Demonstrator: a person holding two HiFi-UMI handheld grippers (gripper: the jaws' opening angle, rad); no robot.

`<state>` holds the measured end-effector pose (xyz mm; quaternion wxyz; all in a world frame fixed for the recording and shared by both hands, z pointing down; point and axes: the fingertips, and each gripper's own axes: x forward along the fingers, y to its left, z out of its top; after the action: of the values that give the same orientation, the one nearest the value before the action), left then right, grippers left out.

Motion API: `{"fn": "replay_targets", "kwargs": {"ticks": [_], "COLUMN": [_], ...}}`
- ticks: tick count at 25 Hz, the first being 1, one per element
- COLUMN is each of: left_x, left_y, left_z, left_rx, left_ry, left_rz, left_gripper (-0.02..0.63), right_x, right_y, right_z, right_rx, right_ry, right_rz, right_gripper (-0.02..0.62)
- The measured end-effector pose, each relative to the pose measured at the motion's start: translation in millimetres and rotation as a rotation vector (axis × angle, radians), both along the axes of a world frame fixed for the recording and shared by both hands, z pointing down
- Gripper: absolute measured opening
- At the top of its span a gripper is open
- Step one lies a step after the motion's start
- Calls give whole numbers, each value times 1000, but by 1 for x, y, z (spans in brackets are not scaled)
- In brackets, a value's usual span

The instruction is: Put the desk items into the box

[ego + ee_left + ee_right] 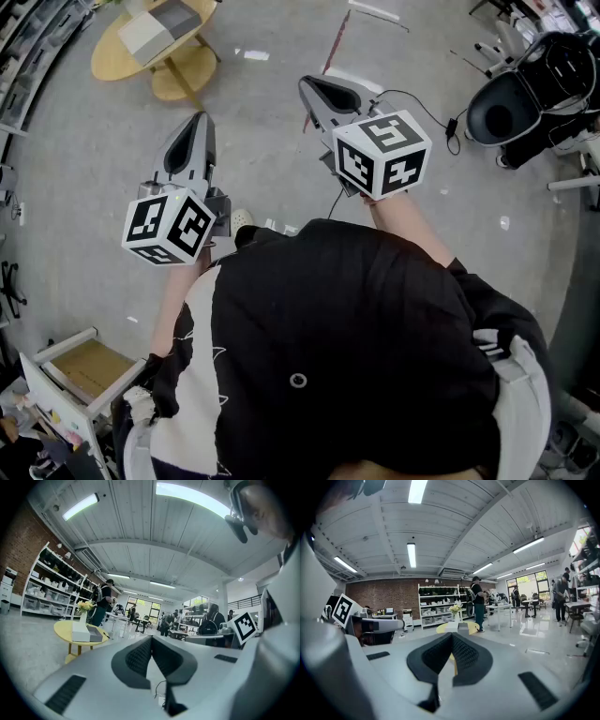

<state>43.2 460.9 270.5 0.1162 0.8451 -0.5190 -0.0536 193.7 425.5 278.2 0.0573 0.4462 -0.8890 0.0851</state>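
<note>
Both grippers are held in the air over a grey floor, away from any desk. My left gripper [198, 122] is shut with nothing between its jaws, its dark pads meeting at the tip [151, 640]. My right gripper [315, 86] is also shut and empty [452, 637]. Both point toward a round yellow table [115, 58] some way ahead. On the table stand a white box [80, 632], a grey open box [95, 634] and a vase of flowers [85, 606]. The right gripper view shows the same table [472, 628] far off, just above its jaws.
A black office chair [525, 89] stands at the far right, with a cable [427, 103] on the floor near it. A white cart with a cardboard-lined tray [82, 367] is at the lower left. Shelving [440, 603] and a standing person [478, 603] are behind the table.
</note>
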Motion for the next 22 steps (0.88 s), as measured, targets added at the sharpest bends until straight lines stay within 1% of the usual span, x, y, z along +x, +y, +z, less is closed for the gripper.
{"fn": "replay_targets", "kwargs": {"ticks": [5, 10, 14, 17, 22], "left_x": [-13, -29, -50, -66, -95], "left_y": [-21, -53, -88, -114, -152], "left_z": [5, 8, -2, -11, -24], "left_rx": [-13, -23, -15, -7, 4], "left_ry": [10, 21, 23, 26, 15], "left_rz": [15, 48, 84, 112, 159], "left_gripper": [11, 11, 11, 11, 11], "right_x": [-13, -28, -53, -72, -105], "right_y": [-19, -45, -73, -94, -127], "right_z": [5, 2, -6, -9, -16], "right_rx": [-16, -7, 5, -7, -23], "right_ry": [5, -39, -33, -23, -36], "right_rz": [15, 35, 50, 67, 93], "right_gripper": [5, 5, 5, 5, 5]}}
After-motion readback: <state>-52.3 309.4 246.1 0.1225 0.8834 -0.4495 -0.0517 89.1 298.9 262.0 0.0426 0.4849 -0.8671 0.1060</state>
